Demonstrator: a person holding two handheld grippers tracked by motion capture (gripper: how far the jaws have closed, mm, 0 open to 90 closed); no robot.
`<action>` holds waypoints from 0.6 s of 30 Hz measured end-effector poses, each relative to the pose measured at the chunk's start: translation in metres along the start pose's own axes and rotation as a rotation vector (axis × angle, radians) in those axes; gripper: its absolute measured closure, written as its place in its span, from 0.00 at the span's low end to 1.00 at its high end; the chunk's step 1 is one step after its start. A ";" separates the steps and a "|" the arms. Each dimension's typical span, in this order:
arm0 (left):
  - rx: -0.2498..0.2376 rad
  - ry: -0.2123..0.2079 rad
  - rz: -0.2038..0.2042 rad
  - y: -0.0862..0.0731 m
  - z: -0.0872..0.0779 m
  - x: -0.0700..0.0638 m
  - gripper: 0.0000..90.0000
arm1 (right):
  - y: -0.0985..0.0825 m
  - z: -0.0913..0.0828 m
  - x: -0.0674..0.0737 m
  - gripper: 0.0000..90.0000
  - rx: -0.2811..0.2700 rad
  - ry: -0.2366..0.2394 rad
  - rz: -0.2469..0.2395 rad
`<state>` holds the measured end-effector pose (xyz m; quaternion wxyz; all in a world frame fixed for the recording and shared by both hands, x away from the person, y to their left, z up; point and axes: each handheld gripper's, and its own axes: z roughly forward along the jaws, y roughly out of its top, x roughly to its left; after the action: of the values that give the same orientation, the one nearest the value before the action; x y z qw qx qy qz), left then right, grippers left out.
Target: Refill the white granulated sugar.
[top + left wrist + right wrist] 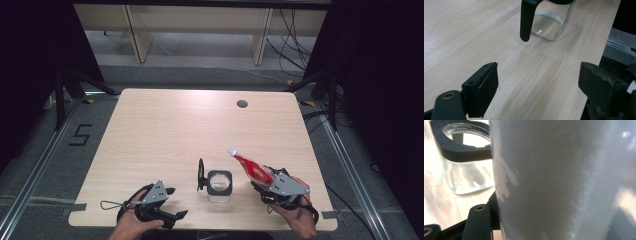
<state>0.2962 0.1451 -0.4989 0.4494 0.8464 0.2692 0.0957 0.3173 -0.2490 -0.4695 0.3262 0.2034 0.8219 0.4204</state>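
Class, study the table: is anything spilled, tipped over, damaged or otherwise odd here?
Nothing stands out. The glass jug stands upright on the table with no spill showing around it. The red pouch is tilted, spout up and toward the jug, but it is held in the right tool. The left tool is open and holds nothing.

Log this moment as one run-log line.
right gripper: shut on red pouch | left gripper: open, empty | glass jug: upright between them on table

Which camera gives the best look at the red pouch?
The high view: the whole red pouch, white spout up, held in the right tool. The right gripper view shows a blurred white surface close up.
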 end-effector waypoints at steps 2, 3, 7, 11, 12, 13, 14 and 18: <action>0.000 -0.006 0.006 0.000 0.000 0.000 0.18 | 0.000 -0.001 0.001 0.44 -0.001 -0.001 -0.004; 0.000 -0.002 -0.016 0.000 0.001 -0.002 0.18 | 0.002 -0.004 0.003 0.44 0.007 -0.020 -0.035; 0.001 -0.004 -0.023 0.000 0.001 -0.003 0.18 | 0.003 -0.010 0.006 0.44 0.027 -0.034 -0.066; 0.003 0.006 -0.017 -0.001 0.000 -0.002 0.18 | 0.004 -0.019 0.013 0.44 0.063 -0.059 -0.128; 0.001 0.008 -0.019 -0.001 0.000 -0.001 0.18 | 0.003 -0.022 0.015 0.44 0.078 -0.066 -0.134; 0.001 0.008 -0.019 -0.001 0.000 -0.001 0.18 | 0.003 -0.022 0.015 0.44 0.078 -0.066 -0.134; -0.003 0.004 -0.010 -0.001 0.000 -0.001 0.18 | 0.004 -0.023 0.017 0.44 0.089 -0.074 -0.157; -0.004 0.009 -0.018 -0.001 0.000 -0.002 0.18 | 0.007 -0.026 0.022 0.44 0.116 -0.108 -0.258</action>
<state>0.2942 0.1439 -0.4997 0.4507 0.8427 0.2786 0.0957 0.2841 -0.2460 -0.4610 0.4092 0.1368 0.8453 0.3151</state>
